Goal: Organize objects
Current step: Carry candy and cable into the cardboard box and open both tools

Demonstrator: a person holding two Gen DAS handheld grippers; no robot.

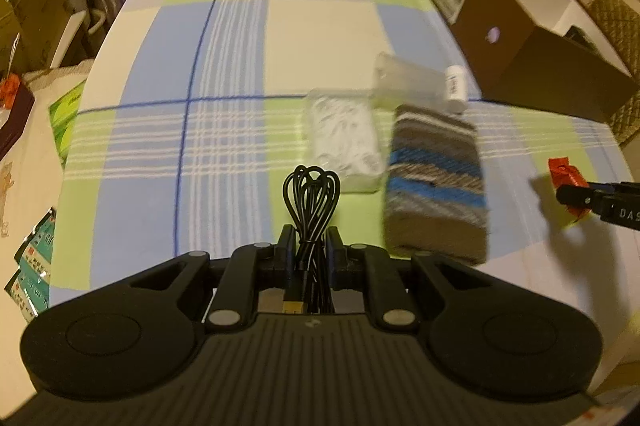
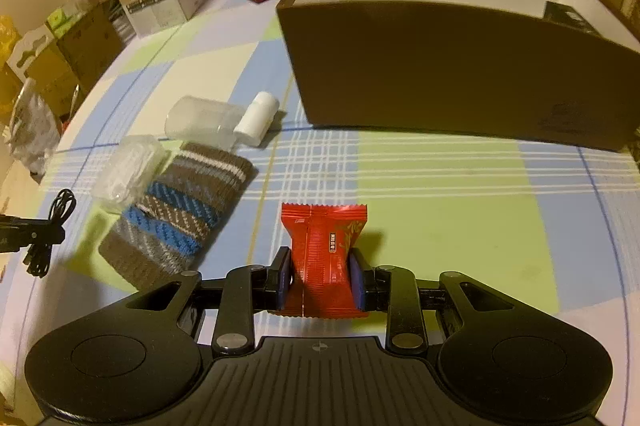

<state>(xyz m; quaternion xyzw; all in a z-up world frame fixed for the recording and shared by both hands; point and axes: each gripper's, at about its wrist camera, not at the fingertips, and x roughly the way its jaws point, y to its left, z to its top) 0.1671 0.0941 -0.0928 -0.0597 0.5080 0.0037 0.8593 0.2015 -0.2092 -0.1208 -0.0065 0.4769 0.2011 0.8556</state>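
Knitted pouch [image 2: 180, 218] lies between plastic packet [image 2: 128, 166] and snack packet [image 2: 324, 254] — box [image 2: 460, 74] behind

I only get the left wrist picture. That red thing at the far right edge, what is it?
Observer: A red snack packet, pinched between the right gripper's fingers.
Operator: Is the brown box open?
Observer: Yes. The box is open on top, with white inner walls.
Operator: Anything in it?
Observer: A dark item shows in its far right corner; I cannot tell what it is.
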